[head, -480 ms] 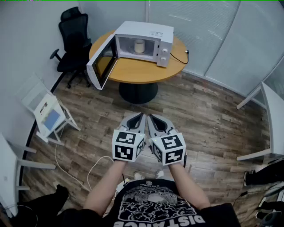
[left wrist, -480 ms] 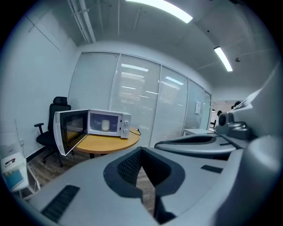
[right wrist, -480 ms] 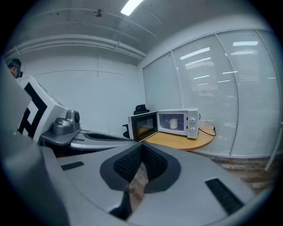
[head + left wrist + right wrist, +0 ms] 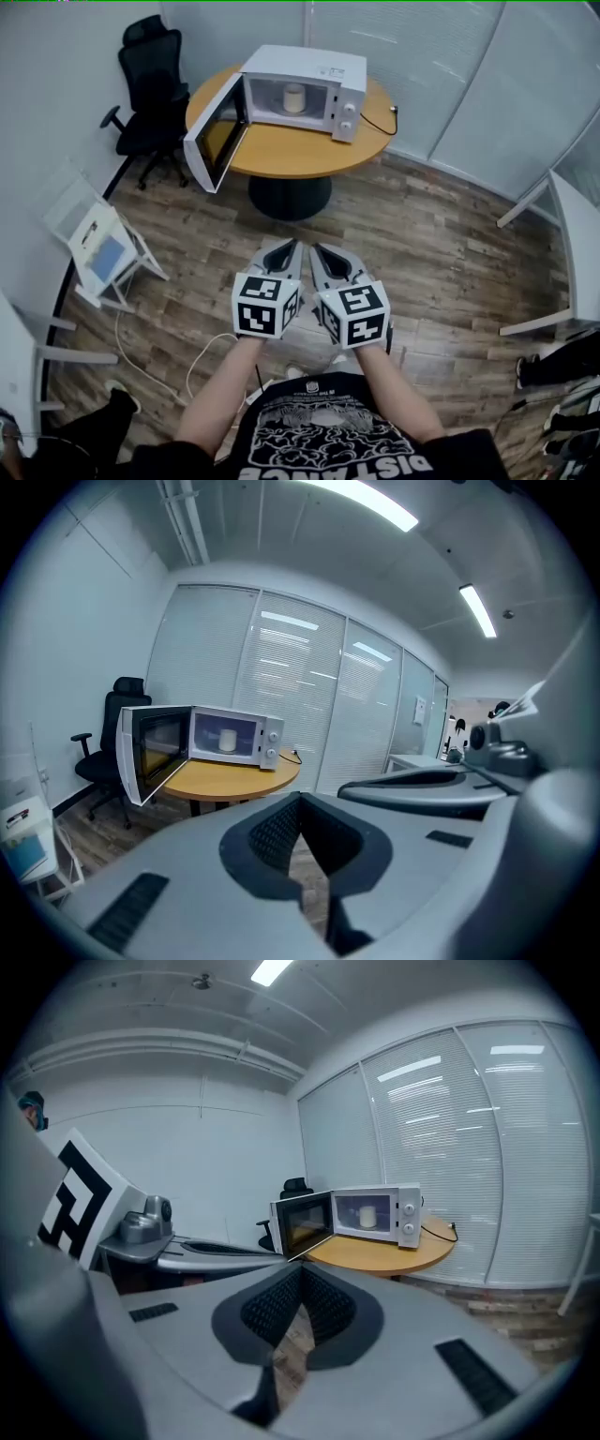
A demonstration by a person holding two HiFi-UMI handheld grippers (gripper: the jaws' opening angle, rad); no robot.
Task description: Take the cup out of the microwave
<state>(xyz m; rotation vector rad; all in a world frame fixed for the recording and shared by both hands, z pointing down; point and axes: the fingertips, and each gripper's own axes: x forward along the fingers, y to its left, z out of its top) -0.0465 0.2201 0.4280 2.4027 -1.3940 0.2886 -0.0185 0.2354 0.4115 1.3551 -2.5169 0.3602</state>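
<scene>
Hands out, cup waiting: a person stood on the wood floor (image 4: 441, 253) well back from a round table (image 4: 291, 152), with both bare forearms stretched forward and held close together and a gripper in each hand. The left gripper (image 4: 286, 247) and the right gripper (image 4: 324, 251) sat side by side, nearly touching. Both were aimed toward the table and tipped slightly downward. Each gripper's jaws were pressed together at the tips with nothing between them, and only floor showed through the narrow slit behind the pads.

On the table stood a white microwave (image 4: 305, 64) with its door (image 4: 214, 133) swung wide to the person's left. The cup (image 4: 294, 97) was inside the oven, well apart from both grippers. It stood upright near the middle of the lit chamber and looked like a small, plain, cream-coloured cylinder with straight sides. Whether it had a handle could not be told from that range.

A dark cable (image 4: 380, 120) ran from the oven's right side across the tabletop. A black office chair (image 4: 150, 84) stood by the wall, just beyond the table's left edge.
</scene>
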